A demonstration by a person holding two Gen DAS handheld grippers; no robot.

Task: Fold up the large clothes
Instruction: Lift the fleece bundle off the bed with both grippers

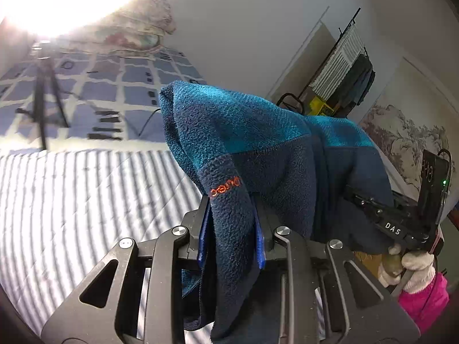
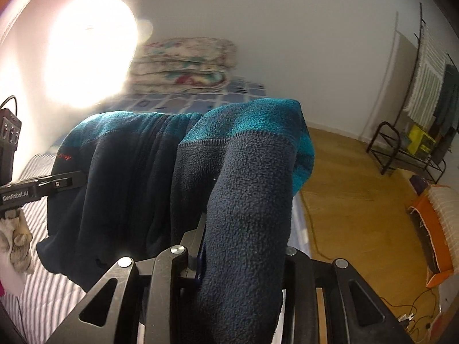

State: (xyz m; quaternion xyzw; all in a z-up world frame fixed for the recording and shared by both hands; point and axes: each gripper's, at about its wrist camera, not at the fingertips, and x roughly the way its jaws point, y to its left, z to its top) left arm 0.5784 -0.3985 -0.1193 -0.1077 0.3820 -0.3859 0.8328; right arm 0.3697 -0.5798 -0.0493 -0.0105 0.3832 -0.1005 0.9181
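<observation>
The left gripper [image 1: 231, 229] is clamping a fold of the blue fleece jacket [image 1: 258, 143] – the right gripper [image 2: 243, 258] is pinching another part, jaws closed on cloth – holding it above the striped bed [image 1: 71, 200]

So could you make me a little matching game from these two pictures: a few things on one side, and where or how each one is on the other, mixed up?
Things:
1. fleece jacket
2. tripod
3. folded floral quilt
4. orange box

Places or states:
A. standing on the checked bedding
B. on the wooden floor by the wall
C. held up off the striped bedcover, pinched by both the left gripper and the right gripper
D. stacked at the far end of the bed, against the wall

Pairs: 1-C, 2-A, 3-D, 4-B
</observation>
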